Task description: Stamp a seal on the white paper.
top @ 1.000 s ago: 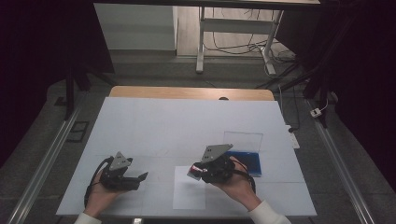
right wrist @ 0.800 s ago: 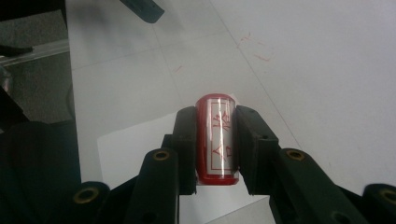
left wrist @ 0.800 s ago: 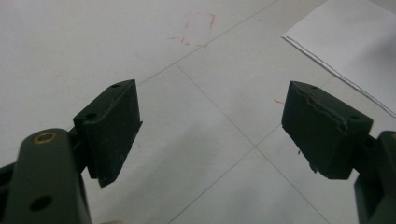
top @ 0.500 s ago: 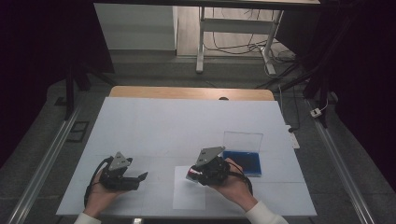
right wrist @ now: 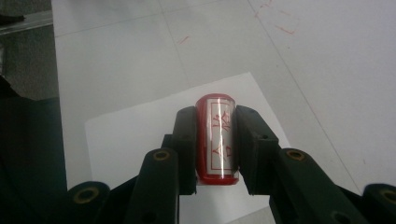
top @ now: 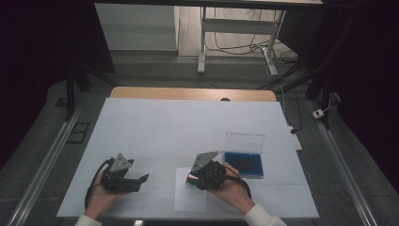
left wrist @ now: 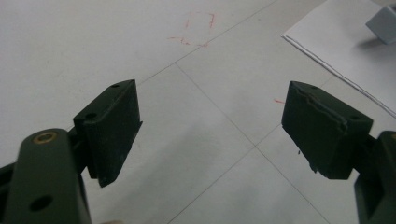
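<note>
My right gripper point(right wrist: 215, 116) is shut on a red cylindrical stamp point(right wrist: 218, 137), whose silver face with red characters points up at the camera. In the high view the right gripper point(top: 192, 178) hovers over the top edge of a white paper sheet point(top: 190, 200) near the table's front. The same paper point(right wrist: 135, 133) lies under the stamp in the right gripper view. My left gripper point(top: 141, 179) rests at the front left, jaws wide apart. In its own view the left gripper point(left wrist: 210, 100) is open over bare table with nothing between the jaws.
A blue ink pad box point(top: 243, 164) with its clear lid point(top: 244, 142) standing up sits just right of the right hand. The white table point(top: 188, 127) shows faint red marks point(left wrist: 198, 28). A corner of the paper point(left wrist: 345, 51) lies to the right of the left gripper.
The right gripper has drifted slightly left and toward the table's front, away from the blue box and over the paper, still holding the stamp. The left gripper has stayed put.
</note>
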`<state>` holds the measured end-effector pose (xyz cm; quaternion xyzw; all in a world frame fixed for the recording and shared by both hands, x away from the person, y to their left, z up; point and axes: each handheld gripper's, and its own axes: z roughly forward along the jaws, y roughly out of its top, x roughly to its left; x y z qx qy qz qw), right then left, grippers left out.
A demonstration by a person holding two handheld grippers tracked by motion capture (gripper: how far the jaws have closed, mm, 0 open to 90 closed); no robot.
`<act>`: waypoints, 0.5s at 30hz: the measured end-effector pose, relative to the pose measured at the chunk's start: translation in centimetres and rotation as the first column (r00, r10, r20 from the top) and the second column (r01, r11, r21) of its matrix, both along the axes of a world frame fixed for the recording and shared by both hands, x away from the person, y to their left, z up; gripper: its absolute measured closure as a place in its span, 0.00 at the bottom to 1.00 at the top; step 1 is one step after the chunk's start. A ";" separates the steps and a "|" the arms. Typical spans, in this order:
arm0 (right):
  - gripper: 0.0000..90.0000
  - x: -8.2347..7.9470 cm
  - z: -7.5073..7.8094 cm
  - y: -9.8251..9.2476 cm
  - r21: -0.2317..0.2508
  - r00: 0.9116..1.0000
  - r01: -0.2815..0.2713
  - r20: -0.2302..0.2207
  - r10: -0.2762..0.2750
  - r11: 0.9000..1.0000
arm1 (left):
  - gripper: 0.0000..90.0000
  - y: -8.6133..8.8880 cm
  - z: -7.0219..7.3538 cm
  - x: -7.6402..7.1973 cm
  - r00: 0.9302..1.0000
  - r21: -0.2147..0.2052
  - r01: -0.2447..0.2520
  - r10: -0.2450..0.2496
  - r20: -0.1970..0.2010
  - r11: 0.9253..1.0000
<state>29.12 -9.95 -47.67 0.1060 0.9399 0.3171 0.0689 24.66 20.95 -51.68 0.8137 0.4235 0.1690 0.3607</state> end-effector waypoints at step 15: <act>0.79 0.1 -0.9 0.6 -0.036 1.000 -0.003 0.003 0.003 0.999 | 0.22 0.0 0.0 0.0 1.000 0.001 0.005 -0.005 -0.001 1.000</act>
